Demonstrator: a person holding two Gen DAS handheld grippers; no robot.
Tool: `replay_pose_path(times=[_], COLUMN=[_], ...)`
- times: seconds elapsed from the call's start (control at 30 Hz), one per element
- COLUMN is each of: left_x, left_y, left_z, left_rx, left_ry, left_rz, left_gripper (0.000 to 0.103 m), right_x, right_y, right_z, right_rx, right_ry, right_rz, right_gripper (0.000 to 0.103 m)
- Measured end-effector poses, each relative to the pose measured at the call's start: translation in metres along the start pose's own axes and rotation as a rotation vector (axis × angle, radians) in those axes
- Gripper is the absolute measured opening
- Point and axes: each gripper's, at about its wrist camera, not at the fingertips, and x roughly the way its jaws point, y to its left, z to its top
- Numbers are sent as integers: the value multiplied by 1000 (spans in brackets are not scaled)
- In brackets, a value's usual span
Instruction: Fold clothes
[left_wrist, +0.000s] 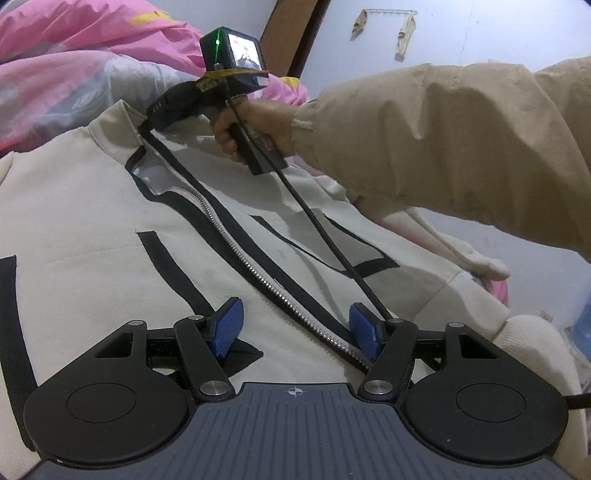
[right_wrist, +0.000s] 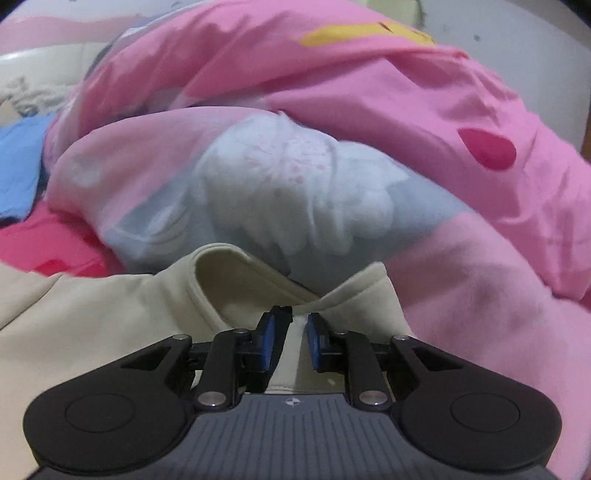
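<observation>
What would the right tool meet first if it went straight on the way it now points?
Probably the cream jacket's collar, bunched just ahead of the right tool, whose jaws stand narrowly apart over a cream strip. Beyond that lies the pink quilt. Depth is hard to judge in this blurred fisheye view.

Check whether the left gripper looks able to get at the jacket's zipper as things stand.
Probably yes. The left gripper hangs with jaws apart right over the cream jacket, and the zipper runs uncovered between them; only the black cable crosses nearby.

Pale wall (left_wrist: 461, 33), brown door frame (left_wrist: 291, 33), socks on hooks (left_wrist: 404, 35), pink floral quilt (right_wrist: 369, 147)
</observation>
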Motion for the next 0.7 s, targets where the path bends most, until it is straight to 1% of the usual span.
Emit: replay_pose_path(times=[0.03, 0.07, 0.17, 0.23, 0.27, 0.37, 0.4, 0.47, 0.5, 0.57, 0.63, 0.7], left_x=[0, -1, -1, -1, -1, -4, -5, -11, -15, -25, -38, -54], left_y=[1, 1, 0, 1, 1, 4, 6, 9, 10, 10, 6, 0], left_z=[0, 0, -1, -2, -2, -1, -1, 1, 3, 4, 6, 5], left_rx=[-3, -4, -1, 2, 2, -22, -37, -81, -103, -130, -113, -84], left_ry=[0, 0, -1, -2, -2, -7, -8, -14, -19, -42, -67, -83], left_rz=[-2, -3, -2, -1, -1, -13, -20, -39, -48, -64, -62, -36], left_gripper=[63, 63, 63, 63, 64, 64, 65, 68, 70, 77, 84, 90], right_x=[-2, -10, -35, -67, -86, -152, -177, -229, -253, -294, -322, -345], right_y=[-1, -1, -3, -6, -10, -25, -31, -45, -50, -57, -55, -49], right_z=[-1, -1, -1, -2, -5, -19, -29, -59, -77, -119, -159, -193], right_rx=[6, 21, 63, 85, 101, 192, 243, 380, 456, 632, 778, 899], right_ry=[-3, -3, -8, -44, -65, -131, -151, -186, -199, -200, -171, -152], right_rz=[3, 7, 22, 28, 21, -31, -52, -101, -121, -137, -150, -163], right_gripper=[19, 22, 31, 38, 43, 45, 53, 62, 62, 63, 63, 64])
